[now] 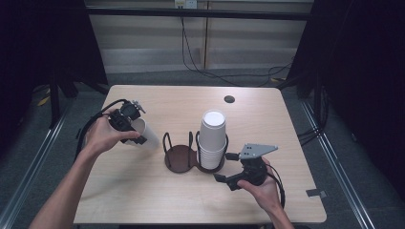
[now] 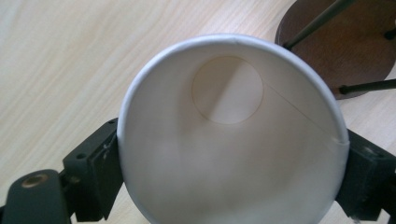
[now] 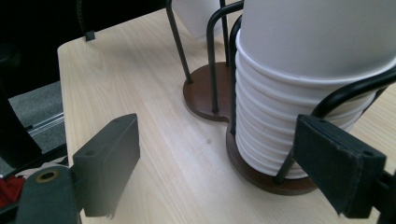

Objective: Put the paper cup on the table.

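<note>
While left claw (image 1: pixel 135 130) grips cup (image 1: pixel 147 134), holder (image 1: pixel 180 157), stack (image 1: pixel 212 138) alongside.

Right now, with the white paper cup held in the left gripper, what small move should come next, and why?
Probably carry the white paper cup, gripped at its rim by the left gripper, toward the empty round brown wooden base of the black wire holder. The stack of white cups fills the other ring; the right gripper is open beside it.

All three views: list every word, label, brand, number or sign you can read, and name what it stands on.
None can be read. The white paper cup held in the left gripper is blank inside and out, the stack of white paper cups is unprinted, and the brown wooden cup holder with black wire loops and the light wooden table bear no lettering.
</note>
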Tool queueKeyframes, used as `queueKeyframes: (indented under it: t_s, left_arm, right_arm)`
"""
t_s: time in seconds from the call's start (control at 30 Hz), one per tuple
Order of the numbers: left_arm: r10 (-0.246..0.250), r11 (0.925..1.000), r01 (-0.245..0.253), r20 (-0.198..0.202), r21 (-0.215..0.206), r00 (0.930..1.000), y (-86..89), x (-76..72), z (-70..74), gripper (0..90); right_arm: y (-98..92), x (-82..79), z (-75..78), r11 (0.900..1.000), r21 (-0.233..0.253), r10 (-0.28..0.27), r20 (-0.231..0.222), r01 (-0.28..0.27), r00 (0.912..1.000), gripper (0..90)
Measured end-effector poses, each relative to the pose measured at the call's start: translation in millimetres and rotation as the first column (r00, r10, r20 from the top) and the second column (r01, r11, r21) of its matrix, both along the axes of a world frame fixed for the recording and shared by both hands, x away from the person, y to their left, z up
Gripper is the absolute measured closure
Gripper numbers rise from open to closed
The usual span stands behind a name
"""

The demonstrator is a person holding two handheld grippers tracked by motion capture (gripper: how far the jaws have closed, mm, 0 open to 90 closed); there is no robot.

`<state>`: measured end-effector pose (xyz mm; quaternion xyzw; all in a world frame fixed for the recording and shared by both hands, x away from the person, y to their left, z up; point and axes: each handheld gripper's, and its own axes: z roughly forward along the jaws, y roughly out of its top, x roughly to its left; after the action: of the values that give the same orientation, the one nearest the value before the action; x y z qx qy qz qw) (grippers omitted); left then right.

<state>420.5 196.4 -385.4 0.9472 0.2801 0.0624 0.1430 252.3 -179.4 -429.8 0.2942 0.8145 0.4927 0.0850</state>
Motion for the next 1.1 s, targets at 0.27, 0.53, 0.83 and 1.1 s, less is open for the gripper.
queueKeyframes:
  t_s: [0.27, 0.53, 0.83, 1.1]
  left_arm:
    - [0.036, 0.9992, -0.036, -0.007, 0.018, 0.9993, -10.7, 2.9, -9.6, 10.1]
    - [0.029, 0.9995, -0.029, 0.012, 0.009, 0.9995, -17.1, 4.8, -13.1, 7.2]
    - [0.017, 0.9998, -0.017, 0.003, 0.014, 0.9998, -28.0, 5.4, -24.6, 5.8]
    - [0.004, 1.0000, -0.004, -0.006, 0.004, 1.0000, -28.4, 5.0, -33.6, 7.3]
  right_arm:
    - [0.1, 0.5, -0.8, 1.000, -0.004, -0.002, -0.004, 0.002, 1.0000, 15.5]
    - [0.6, 1.3, -2.4, 1.000, -0.004, -0.002, -0.009, 0.002, 1.0000, 15.5]
    - [1.1, 1.6, -2.8, 1.000, -0.009, -0.004, -0.008, 0.004, 1.0000, 15.4]
    - [1.8, 1.5, -3.8, 1.000, -0.016, -0.005, -0.010, 0.005, 0.9999, 15.3]
